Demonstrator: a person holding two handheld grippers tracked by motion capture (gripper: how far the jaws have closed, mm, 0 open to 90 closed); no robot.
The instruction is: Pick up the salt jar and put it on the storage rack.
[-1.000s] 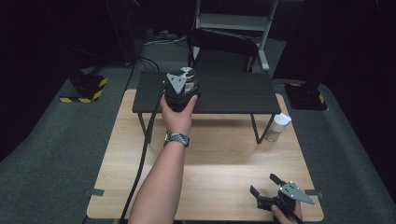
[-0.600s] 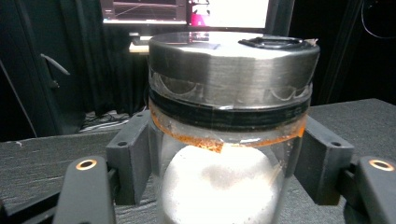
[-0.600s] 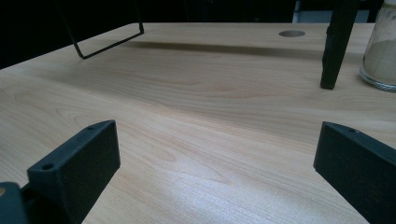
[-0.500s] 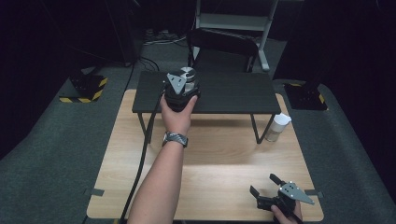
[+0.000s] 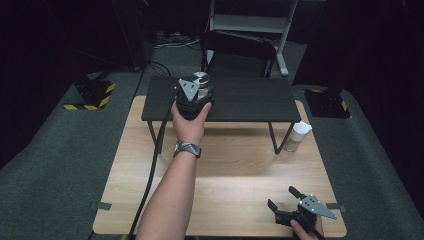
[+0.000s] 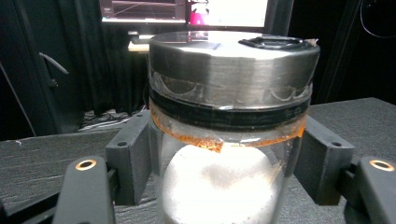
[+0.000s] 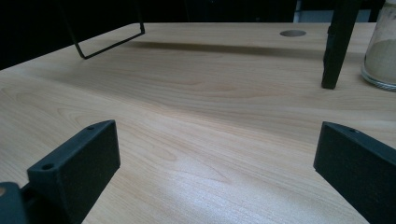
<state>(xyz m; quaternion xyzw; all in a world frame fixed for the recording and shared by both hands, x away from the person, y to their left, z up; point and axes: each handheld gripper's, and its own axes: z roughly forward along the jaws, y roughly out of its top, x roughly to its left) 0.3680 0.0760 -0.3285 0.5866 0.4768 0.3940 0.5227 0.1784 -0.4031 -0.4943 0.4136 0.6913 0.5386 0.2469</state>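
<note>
The left tool [image 5: 196,95] pinches a glass jar [image 6: 231,140] just under its shiny metal lid [image 6: 233,60], one black jaw pressed on each side. The jar sits on the little black shelf [image 5: 250,100] near that shelf's left end, and the shelf stands at the back of the wooden surface [image 5: 225,170]. I think the jar could slip, since the glass is smooth and round and the jaws hold only a narrow band of it. If the hand tips while it lifts, the jar may slide out and knock on the shelf — or fall down to the surface and break. If the lid is loose, the stuff inside could spill. The jar holds something white and grainy, piled in a round heap, with an orange-brown ring on the glass under the lid. A second jar [image 5: 298,136] stands on the surface by the shelf's right leg, near the right edge — it holds pale powder. The right tool [image 5: 284,204] rests near the front right corner, jaws spread wide with nothing between them.
</note>
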